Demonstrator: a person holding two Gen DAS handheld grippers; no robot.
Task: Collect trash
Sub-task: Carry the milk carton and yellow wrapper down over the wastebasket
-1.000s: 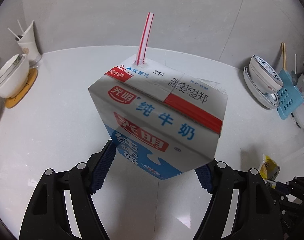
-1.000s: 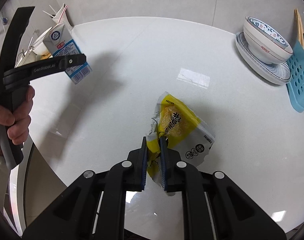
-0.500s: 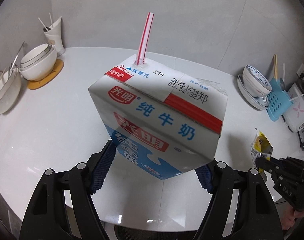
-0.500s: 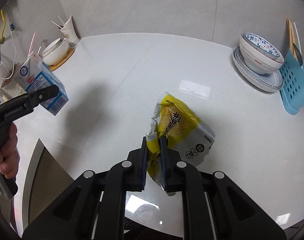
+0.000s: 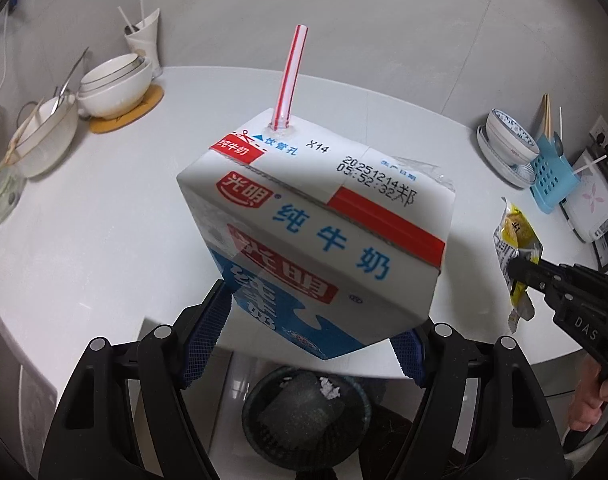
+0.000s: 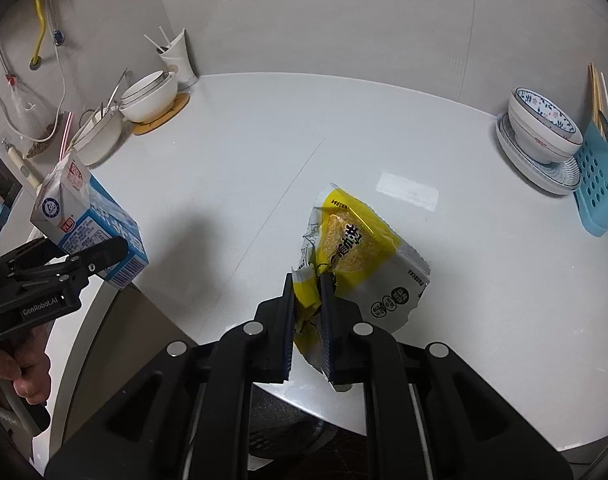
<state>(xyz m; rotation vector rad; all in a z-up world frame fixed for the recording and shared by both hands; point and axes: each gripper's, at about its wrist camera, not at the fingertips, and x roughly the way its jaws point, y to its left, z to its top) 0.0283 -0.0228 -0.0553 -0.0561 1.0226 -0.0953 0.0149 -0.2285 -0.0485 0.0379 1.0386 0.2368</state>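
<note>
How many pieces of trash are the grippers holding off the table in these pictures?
2. The milk carton is clamped in the left gripper above the black bin; the yellow snack wrapper is pinched in the right gripper.

Open counter (image 6: pixel 264 152) mid-span; bowls (image 6: pixel 150 96) crowding far left, bowl and plate (image 6: pixel 540 140) far right; bin (image 5: pixel 304 416) mouth unobstructed below edge.

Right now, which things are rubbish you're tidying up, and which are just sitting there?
Part of the job:
- blue and white milk carton with striped straw, held in the left gripper
- yellow crinkly snack wrapper, held in the right gripper
- black mesh bin below

Just sitting there:
- stacked white bowls
- blue patterned bowl
- blue plastic rack
- white cup
</note>
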